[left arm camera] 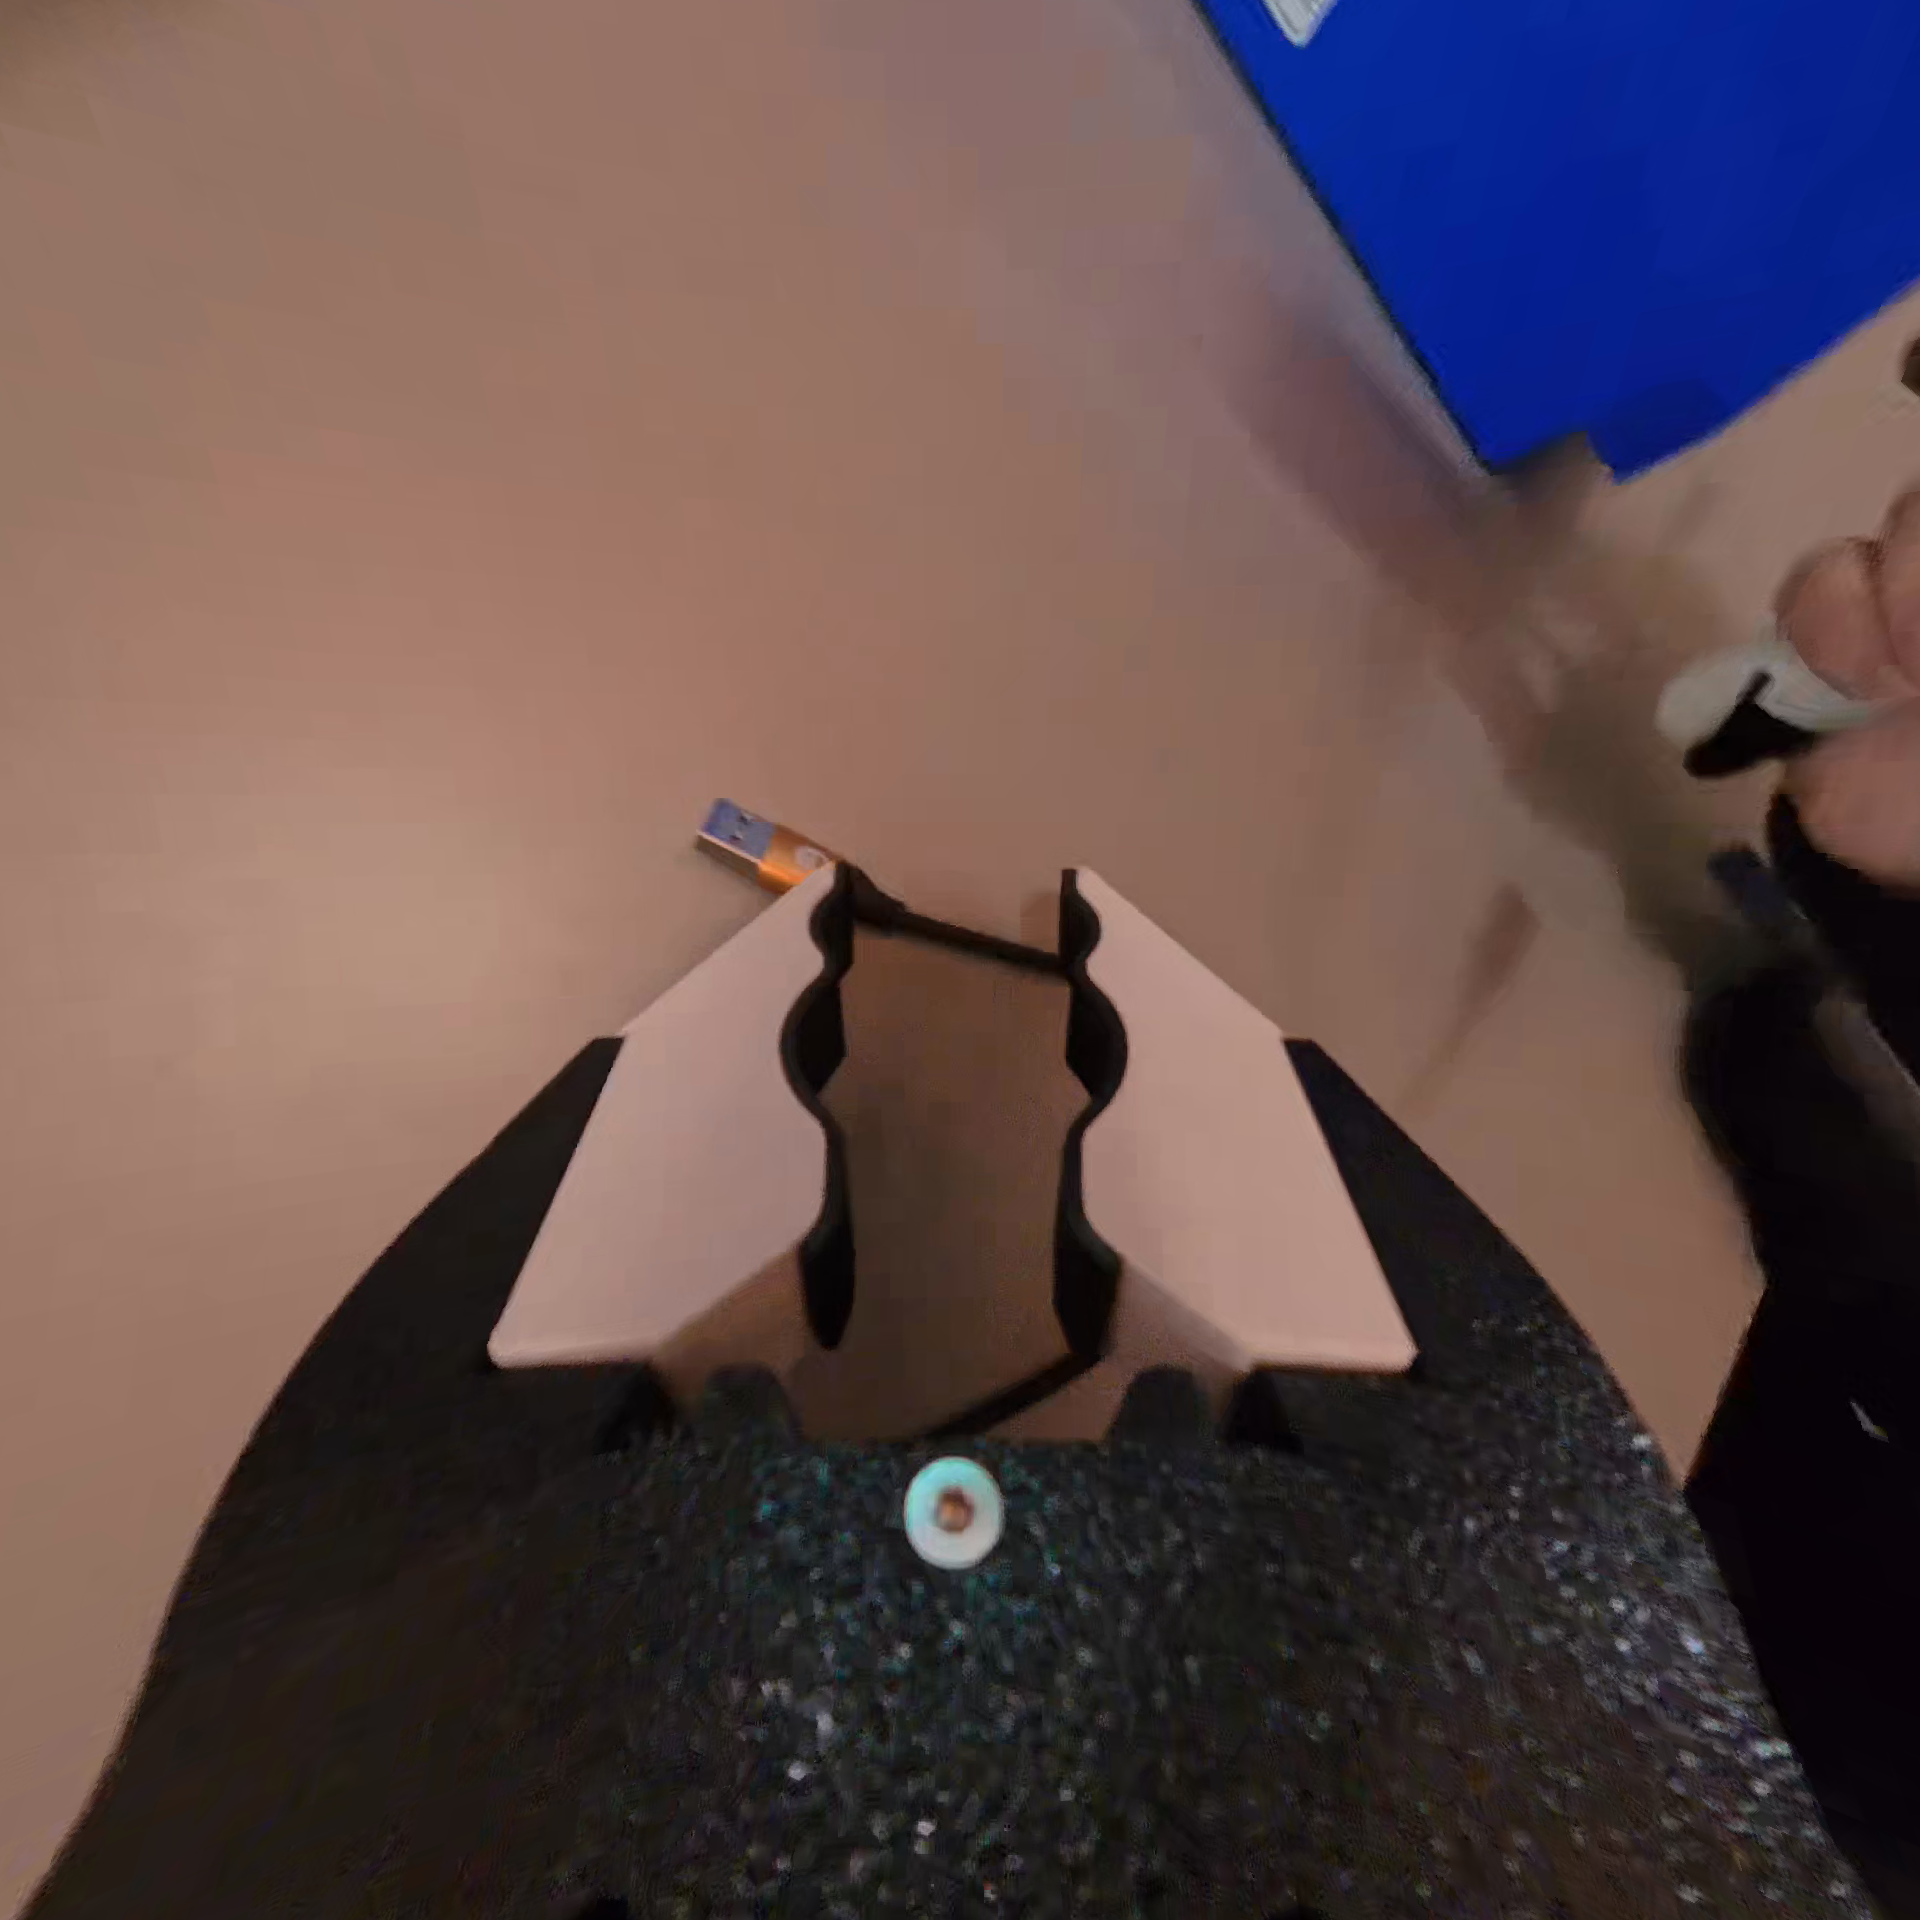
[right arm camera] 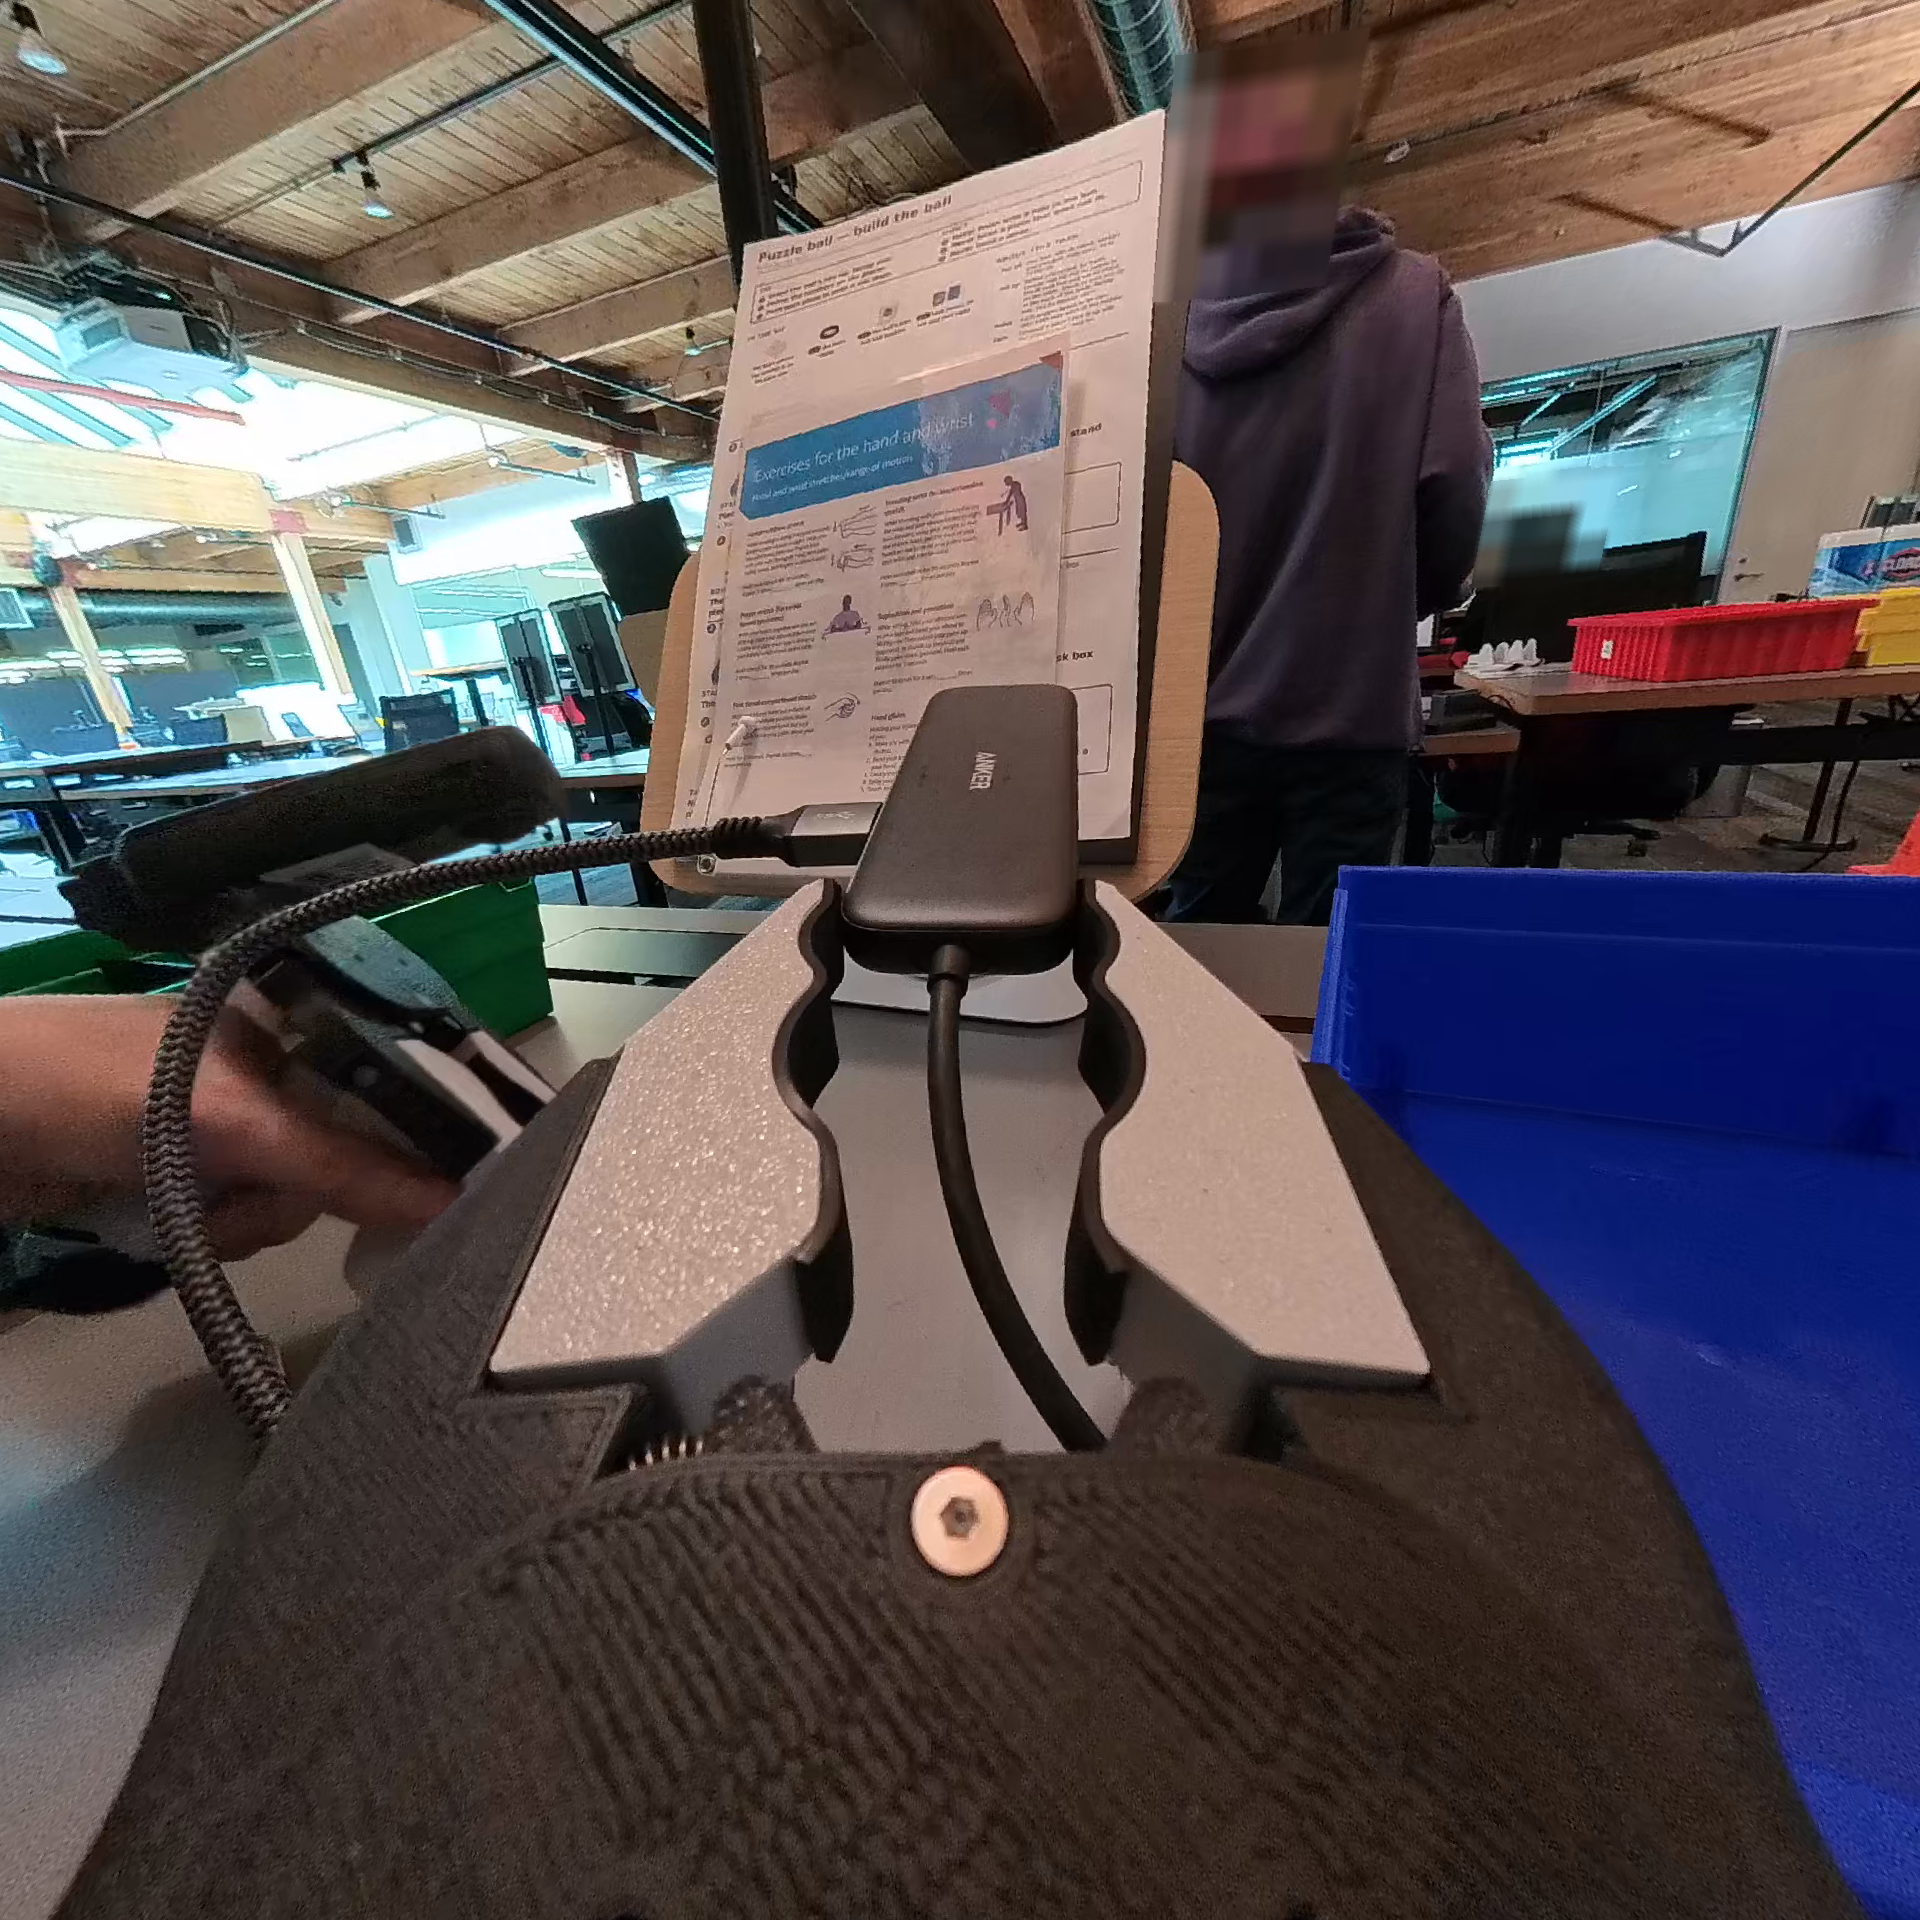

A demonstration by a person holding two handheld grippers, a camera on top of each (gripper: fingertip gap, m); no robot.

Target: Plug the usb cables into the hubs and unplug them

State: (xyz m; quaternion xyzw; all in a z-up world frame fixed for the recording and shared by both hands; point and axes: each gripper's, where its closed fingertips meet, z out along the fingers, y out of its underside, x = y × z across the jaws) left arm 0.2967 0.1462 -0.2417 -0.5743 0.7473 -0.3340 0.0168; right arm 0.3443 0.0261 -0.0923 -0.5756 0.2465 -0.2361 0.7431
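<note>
Left hand-held gripper (left arm camera: 951,883) pointed steeply down at the counter (left arm camera: 416,520), fingers parted by a moderate gap, nothing gripped. Thin black cable (left arm camera: 956,940) crossing between the fingertips on the counter below, ending in a USB plug (left arm camera: 764,847) with an orange collar and silver tip, lying flat just beyond the left fingertip, unplugged. Blue bin (left arm camera: 1621,208) far beyond the plug, to the right.

Right hand-held gripper (right arm camera: 961,914) held nearly level above the counter, closed on the near end of a dark USB hub (right arm camera: 977,821), which tilts upward and away. Hub's own black cord (right arm camera: 961,1143) hanging back between the fingers. Braided cable (right arm camera: 208,1039) plugged into the hub's left side, looping down to the left. A hand (right arm camera: 208,1132) left of the hub, wrapped around the other gripper's handle. Blue bin right of the hub.
</note>
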